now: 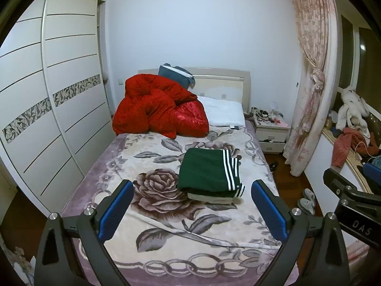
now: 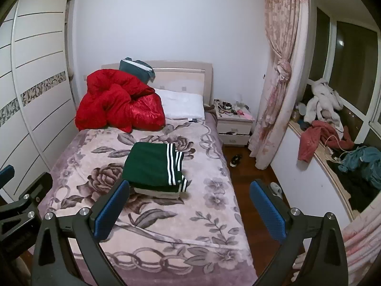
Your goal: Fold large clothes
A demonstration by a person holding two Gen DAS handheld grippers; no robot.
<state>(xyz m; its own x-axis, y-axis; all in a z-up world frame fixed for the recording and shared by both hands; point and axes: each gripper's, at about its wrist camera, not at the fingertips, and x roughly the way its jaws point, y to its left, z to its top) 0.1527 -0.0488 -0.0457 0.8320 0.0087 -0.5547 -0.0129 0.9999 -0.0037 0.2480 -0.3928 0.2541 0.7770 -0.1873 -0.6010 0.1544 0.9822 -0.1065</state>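
Plainly, the only writing I can read is "DAS" in pale letters on the black body of the right gripper (image 1: 352, 205), seen from the left wrist view at the right edge; no label on the clothing is legible. The folded green garment (image 1: 209, 171) lies on the floral blanket (image 1: 152, 226) a little right of the bed's middle, well apart from both grippers. It is a neat rectangle with three white stripes running along its right side, the stripes and the long axis pointing from the near end of the bed toward the far headboard (image 1: 221, 81), tilted slightly. Under it sits a paler folded layer, showing at the near edge. The left gripper (image 1: 193, 209) hangs above the near part of the bed with its blue pads spread wide and nothing between them. The right gripper, in its own view (image 2: 188, 207), also stands wide apart, its jaws just reaching their fullest spread, gripping nothing. At the far end a red quilt (image 1: 157, 109) is heaped on the left, a white pillow (image 1: 223, 112) to its right. A nightstand (image 1: 271, 128) stands beside the bed on the right, near a pink curtain (image 1: 309, 76). A white wardrobe (image 1: 59, 95) fills the left wall.
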